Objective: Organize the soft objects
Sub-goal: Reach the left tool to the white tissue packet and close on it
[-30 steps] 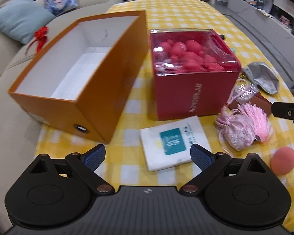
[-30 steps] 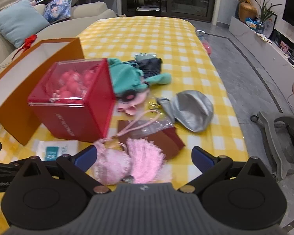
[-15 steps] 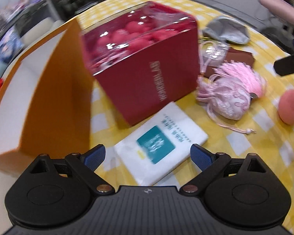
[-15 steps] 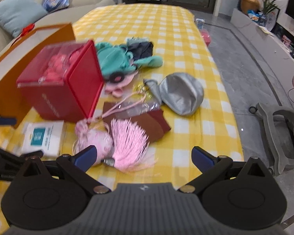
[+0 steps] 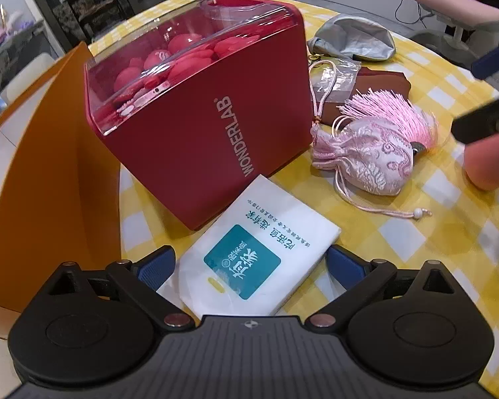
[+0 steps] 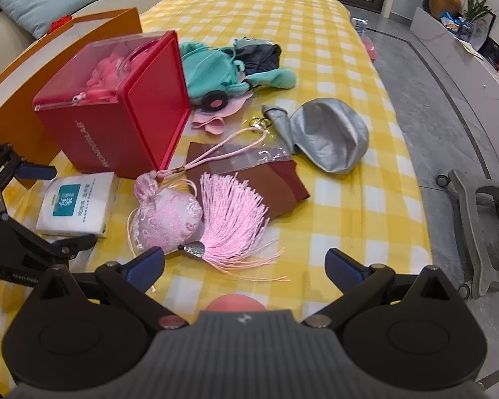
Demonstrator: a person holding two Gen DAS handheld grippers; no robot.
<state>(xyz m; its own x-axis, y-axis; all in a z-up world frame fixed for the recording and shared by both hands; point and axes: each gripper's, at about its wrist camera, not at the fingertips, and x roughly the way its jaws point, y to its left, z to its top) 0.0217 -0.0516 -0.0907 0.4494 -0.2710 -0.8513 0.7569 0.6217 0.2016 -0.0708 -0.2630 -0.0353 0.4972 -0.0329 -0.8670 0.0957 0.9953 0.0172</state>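
Since 1.0 s ago L gripper [image 5: 251,267] has swung right & dropped closer: orange box [image 5: 50,173] now only at left edge of its view, white tissue pack [image 5: 259,259] sits between its blue fingers, which are spread wide, not touching pack as far as visible. R gripper [image 6: 244,267] has moved fwd too, jaws wide apart, holding nothing; peach sponge ball [image 6: 236,302] now just under its body, btwn the fingers' base.

Pink brocade pouch [image 6: 164,221] w/ pink tassel [image 6: 231,219] lies on yellow check tablecloth [image 6: 349,199], just right of tissue pack, in front of red WONDERLAB box [image 6: 116,113]. Box has clear lid, pink items inside. Brown cloth [image 6: 276,183] behind tassel, clear plastic bag on it. Silver cap [image 6: 329,136] further right. Teal plush [image 6: 213,69] behind red box.
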